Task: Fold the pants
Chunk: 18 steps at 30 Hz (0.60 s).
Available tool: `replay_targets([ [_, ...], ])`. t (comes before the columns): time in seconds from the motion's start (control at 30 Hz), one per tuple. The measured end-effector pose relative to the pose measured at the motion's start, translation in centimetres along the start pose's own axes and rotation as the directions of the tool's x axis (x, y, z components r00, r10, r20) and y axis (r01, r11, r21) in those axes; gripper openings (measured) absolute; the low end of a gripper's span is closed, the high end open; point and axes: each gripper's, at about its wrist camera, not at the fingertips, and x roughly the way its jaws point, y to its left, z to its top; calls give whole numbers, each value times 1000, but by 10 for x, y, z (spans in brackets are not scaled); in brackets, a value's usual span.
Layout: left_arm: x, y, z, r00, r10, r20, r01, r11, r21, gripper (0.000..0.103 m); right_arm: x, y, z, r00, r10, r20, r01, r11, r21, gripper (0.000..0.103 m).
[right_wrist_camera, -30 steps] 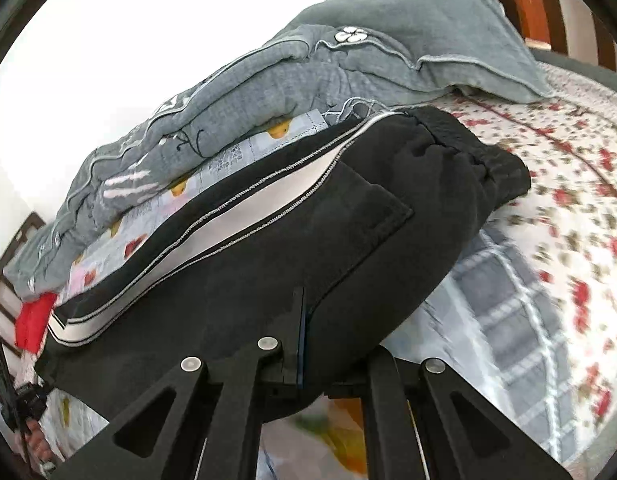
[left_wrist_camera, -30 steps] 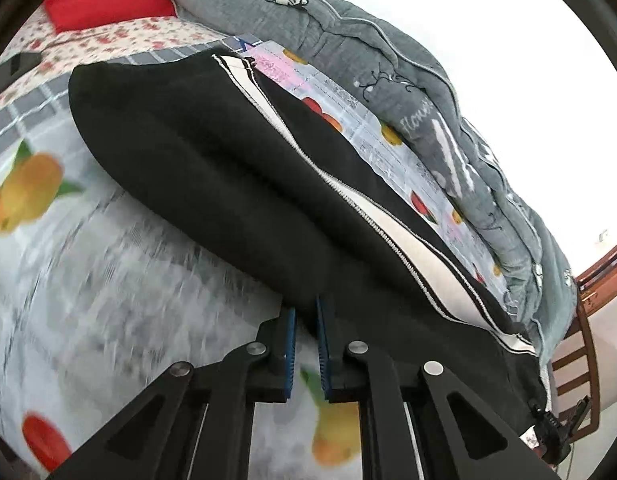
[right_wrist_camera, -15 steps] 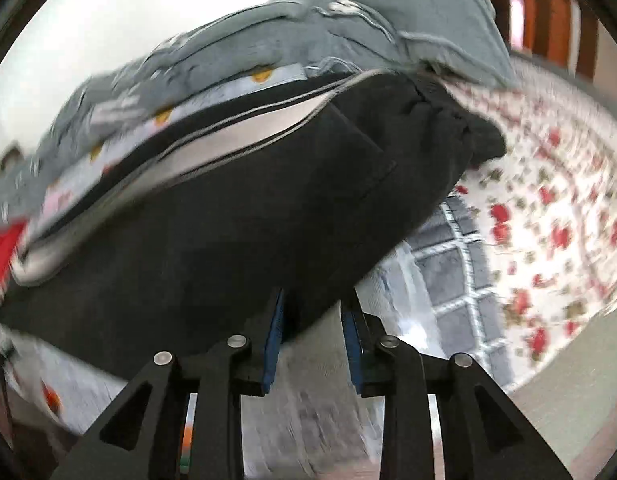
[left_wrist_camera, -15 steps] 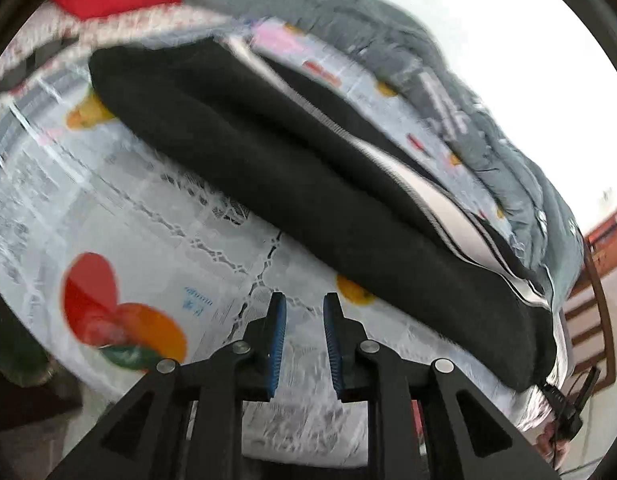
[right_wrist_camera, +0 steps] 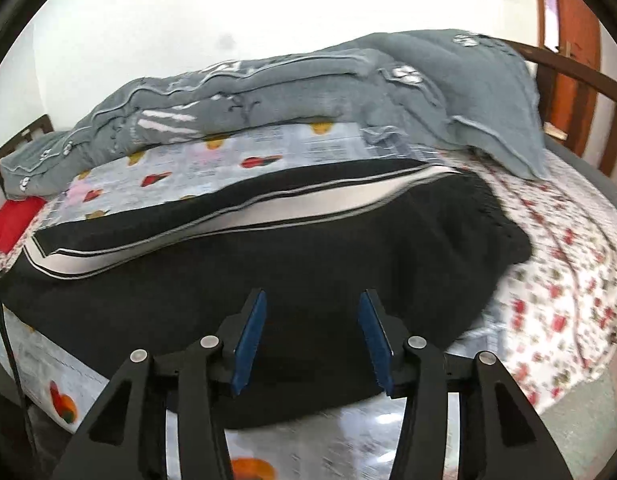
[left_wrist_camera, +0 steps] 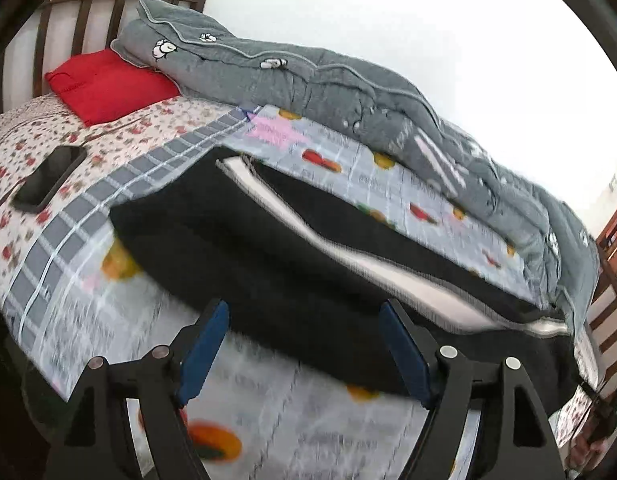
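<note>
Both tools hang over the black pants, jaws spreading, gripping nothing: the left tool at the near fold, the right tool above the cloth. The pants lie folded lengthwise on the bed, grey quilt behind them.

Both the left gripper and right gripper release the black pants, jaws opening, and draw back.
</note>
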Motion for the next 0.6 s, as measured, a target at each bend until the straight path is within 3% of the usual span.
replay_targets([
  [0.13, 32, 8, 31, 999, -3, -50, 3, 1000, 3, 73, 21, 25, 10, 1000, 18, -3, -18, 999, -32, 48],
  [0.17, 42, 10, 41, 998, -2, -60, 3, 1000, 15, 67, 25, 29, 11, 1000, 18, -4, -19, 999, -34, 48],
  [0.37, 97, 19, 79, 991, 37, -126, -25, 995, 97, 64, 51, 41, 24, 1000, 15, 10, -15, 1000, 5, 48],
  [0.47, 119, 19, 92, 990, 37, -133, -15, 986, 164, 56, 64, 47, 30, 1000, 18, 6, -18, 999, 31, 48],
  [0.6, 159, 26, 114, 977, 121, -178, -73, 965, 253, 56, 75, 54, 37, 1000, 26, -2, -26, 999, 35, 48],
])
